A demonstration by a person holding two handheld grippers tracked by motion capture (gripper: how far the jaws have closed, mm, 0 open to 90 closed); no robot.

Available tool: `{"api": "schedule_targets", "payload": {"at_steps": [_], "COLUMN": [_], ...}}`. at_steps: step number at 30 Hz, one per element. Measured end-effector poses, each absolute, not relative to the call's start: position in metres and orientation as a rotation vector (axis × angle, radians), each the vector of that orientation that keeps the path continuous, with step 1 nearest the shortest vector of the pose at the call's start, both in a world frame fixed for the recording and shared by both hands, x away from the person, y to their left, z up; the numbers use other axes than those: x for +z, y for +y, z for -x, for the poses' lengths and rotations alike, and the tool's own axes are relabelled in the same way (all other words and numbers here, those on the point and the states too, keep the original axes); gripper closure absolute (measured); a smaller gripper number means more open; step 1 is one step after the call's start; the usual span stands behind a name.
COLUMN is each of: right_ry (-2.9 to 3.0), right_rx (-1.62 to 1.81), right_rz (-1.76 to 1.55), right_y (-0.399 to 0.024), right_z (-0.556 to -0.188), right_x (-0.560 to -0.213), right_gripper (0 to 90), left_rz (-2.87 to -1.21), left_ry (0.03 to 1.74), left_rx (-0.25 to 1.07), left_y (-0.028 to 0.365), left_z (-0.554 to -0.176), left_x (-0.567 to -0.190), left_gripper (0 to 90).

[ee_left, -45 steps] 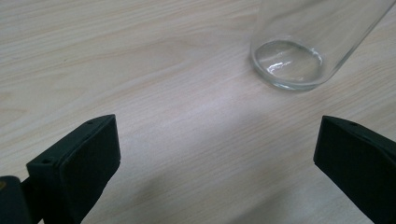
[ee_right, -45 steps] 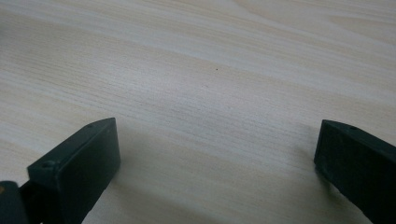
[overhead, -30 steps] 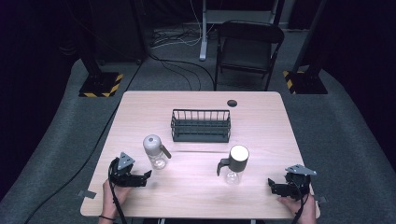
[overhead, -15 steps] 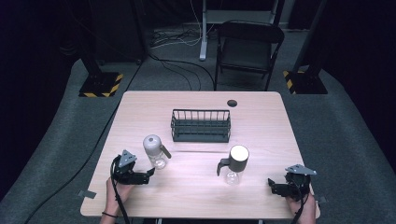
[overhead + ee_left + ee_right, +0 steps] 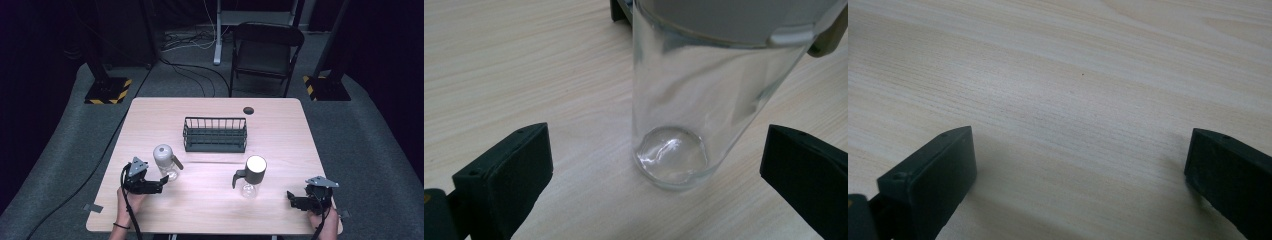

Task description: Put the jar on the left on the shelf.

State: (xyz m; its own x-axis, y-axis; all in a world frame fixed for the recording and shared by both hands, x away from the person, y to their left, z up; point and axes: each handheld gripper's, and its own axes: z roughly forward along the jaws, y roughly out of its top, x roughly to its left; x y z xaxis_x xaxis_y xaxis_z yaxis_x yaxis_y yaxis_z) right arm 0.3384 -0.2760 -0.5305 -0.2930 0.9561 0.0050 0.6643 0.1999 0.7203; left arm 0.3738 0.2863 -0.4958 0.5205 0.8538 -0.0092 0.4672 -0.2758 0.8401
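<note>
Movement since the earlier frames is small: the left gripper (image 5: 159, 185) has edged closer to the clear bottle (image 5: 166, 162) with the grey lid, while the right gripper (image 5: 295, 199) stays near the bench's (image 5: 280, 120) front right corner. In the left gripper view the bottle (image 5: 684, 115) stands upright on the bench between the wide-apart jaws, touching neither, with bare wood on both sides of it. The right gripper's (image 5: 1080, 175) jaws are also spread wide, over bare bench. A second bottle (image 5: 252, 175), with a white lid and dark handle, stands well apart, right of centre. Behind both bottles sits a dark wire rack (image 5: 215, 135), leaving open room along the front edge between the grippers.
</note>
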Motion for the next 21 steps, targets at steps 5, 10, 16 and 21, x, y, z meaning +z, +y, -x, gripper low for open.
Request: {"api": "schedule_targets", "payload": {"at_steps": [5, 10, 16, 21], "right_ry": [2.033, 2.032, 2.032, 2.033], "right_rx": [0.869, 0.868, 0.868, 0.868], "right_rz": [-1.507, -1.508, -1.508, -1.508], "right_y": [-0.276, -0.276, -0.276, -0.276], "right_z": [-0.338, -0.338, -0.338, -0.338], "right_x": [-0.531, -0.531, -0.531, -0.531], "right_gripper": [0.0, 0.0, 0.0, 0.0], "left_rz": [-1.889, -1.874, -1.846, -1.829], "left_ry": [1.079, 1.064, 1.043, 1.035], "left_rx": [0.583, 0.606, 0.597, 0.593], "left_y": [0.285, 0.281, 0.277, 0.273], "left_z": [-0.376, -0.378, -0.381, -0.384], "left_x": [-0.493, -0.491, -0.489, -0.489], "left_gripper": [0.4, 0.4, 0.4, 0.1]}}
